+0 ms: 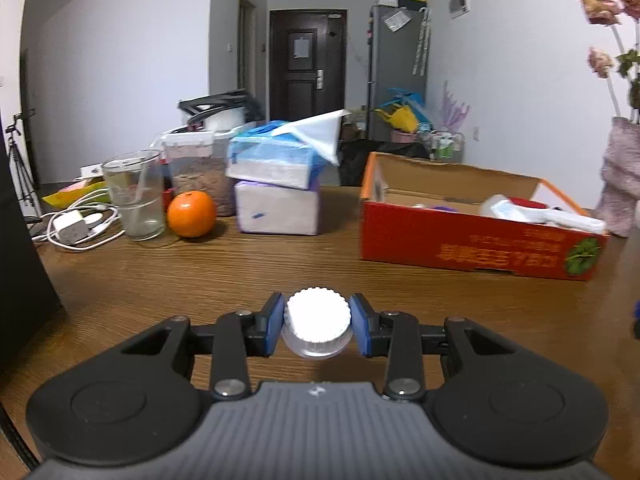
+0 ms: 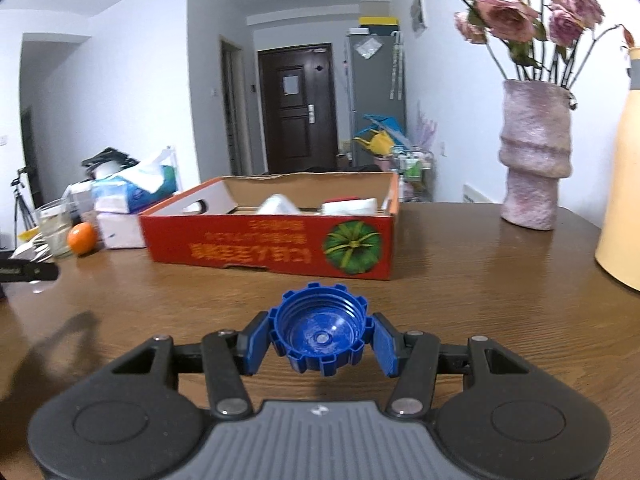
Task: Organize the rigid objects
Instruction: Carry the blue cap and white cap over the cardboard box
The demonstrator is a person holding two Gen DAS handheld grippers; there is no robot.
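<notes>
Both grippers carry loads above the table (image 1: 200,280): left gripper (image 1: 318,330) clamps a white cap (image 1: 318,320), right gripper (image 2: 320,340) a blue cap (image 2: 320,334), apparently bound for the box (image 2: 272,248), needing release inside.

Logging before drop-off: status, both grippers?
Left gripper shut on white cap. Right gripper shut on blue cap. Red cardboard box ahead, path clear.
</notes>
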